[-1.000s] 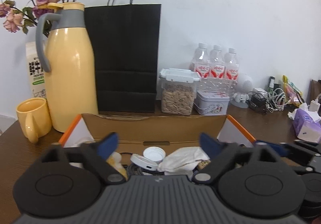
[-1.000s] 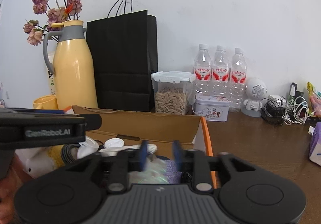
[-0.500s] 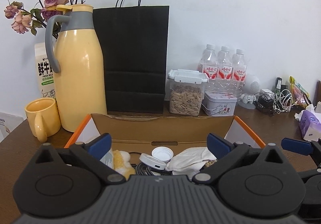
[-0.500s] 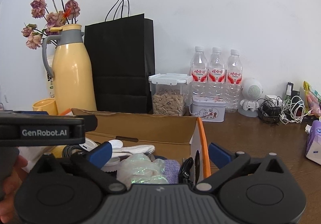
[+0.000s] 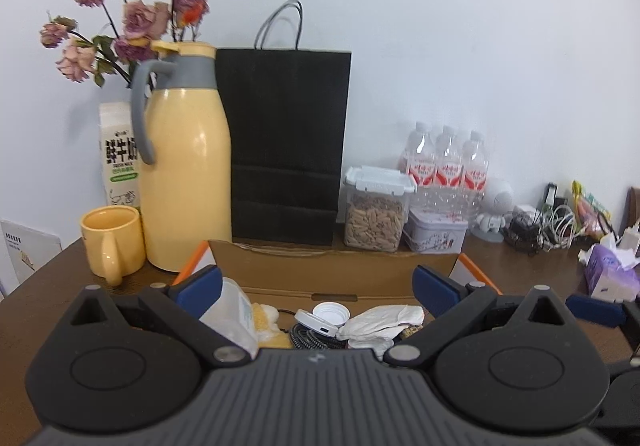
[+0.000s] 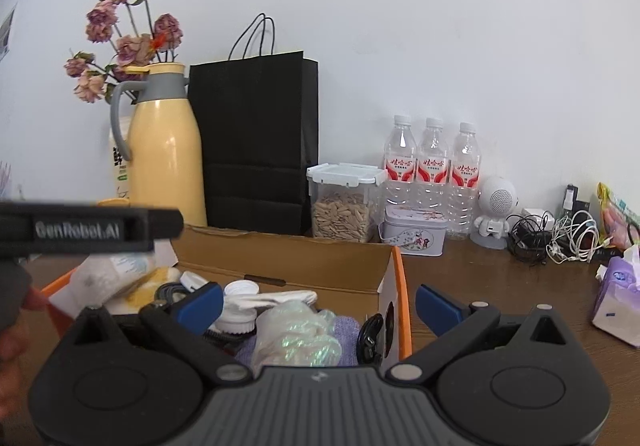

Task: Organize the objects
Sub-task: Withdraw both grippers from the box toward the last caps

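An open cardboard box (image 5: pixel 332 270) with orange flaps sits on the brown table. In the left wrist view it holds a clear plastic tub (image 5: pixel 232 314), a yellow plush (image 5: pixel 266 324), a white cap (image 5: pixel 331 313), a black cable (image 5: pixel 308 336) and a white cloth (image 5: pixel 384 324). My left gripper (image 5: pixel 317 286) hovers open above them, holding nothing. In the right wrist view the box (image 6: pixel 280 262) also contains an iridescent plastic bag (image 6: pixel 296 334) lying on a purple cloth (image 6: pixel 346 326). My right gripper (image 6: pixel 319 306) stands open over the bag, its pads clear of it.
Behind the box stand a yellow thermos (image 5: pixel 184 174), a yellow mug (image 5: pixel 112 242), a black paper bag (image 5: pixel 286 146), a seed container (image 5: pixel 374 210), a tin (image 5: pixel 436 232) and three water bottles (image 5: pixel 446 166). Cables (image 6: pixel 560 234) and a tissue pack (image 6: pixel 618 298) lie right.
The right gripper's jaws went from nearly shut around the iridescent bag to wide open, leaving the bag in the box. Both grippers drew back and rose slightly.
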{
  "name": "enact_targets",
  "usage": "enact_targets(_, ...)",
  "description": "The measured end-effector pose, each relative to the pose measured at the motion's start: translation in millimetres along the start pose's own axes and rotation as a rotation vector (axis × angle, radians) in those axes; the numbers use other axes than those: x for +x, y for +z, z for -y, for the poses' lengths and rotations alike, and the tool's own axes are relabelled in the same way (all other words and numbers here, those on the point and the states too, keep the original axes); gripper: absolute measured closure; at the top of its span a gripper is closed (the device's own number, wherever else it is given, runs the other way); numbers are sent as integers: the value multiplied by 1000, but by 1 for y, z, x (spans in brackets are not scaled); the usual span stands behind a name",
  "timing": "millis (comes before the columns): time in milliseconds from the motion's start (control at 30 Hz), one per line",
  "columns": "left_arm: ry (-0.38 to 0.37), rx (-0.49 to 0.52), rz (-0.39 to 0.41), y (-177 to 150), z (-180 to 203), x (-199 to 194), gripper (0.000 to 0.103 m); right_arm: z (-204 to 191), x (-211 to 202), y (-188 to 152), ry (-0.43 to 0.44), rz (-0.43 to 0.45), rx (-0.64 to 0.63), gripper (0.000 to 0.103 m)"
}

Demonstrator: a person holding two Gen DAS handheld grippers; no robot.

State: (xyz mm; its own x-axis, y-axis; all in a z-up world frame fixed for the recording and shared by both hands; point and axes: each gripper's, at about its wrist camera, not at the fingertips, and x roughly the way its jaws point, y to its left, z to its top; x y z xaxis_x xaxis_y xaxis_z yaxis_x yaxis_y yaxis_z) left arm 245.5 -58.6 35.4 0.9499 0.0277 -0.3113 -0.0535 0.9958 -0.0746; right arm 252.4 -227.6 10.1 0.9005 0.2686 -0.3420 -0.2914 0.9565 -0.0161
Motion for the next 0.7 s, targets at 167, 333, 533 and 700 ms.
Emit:
enact_targets(167,16,12,11,-10,2,-21,0,-5,-16,-12,11,-19,-27,0)
enact_targets(333,5,30,-18,-30,-4,-32,0,-4,-35,-27,18,-19,-37,0)
enact_targets(533,-26,85,-130,-60,-6,-35,0,1,-45,-52,0,-76,-58,0)
enact_targets(700,-71,193,-222,-88,8,-35,0,8,-49,-66,-26,-112,-46,0)
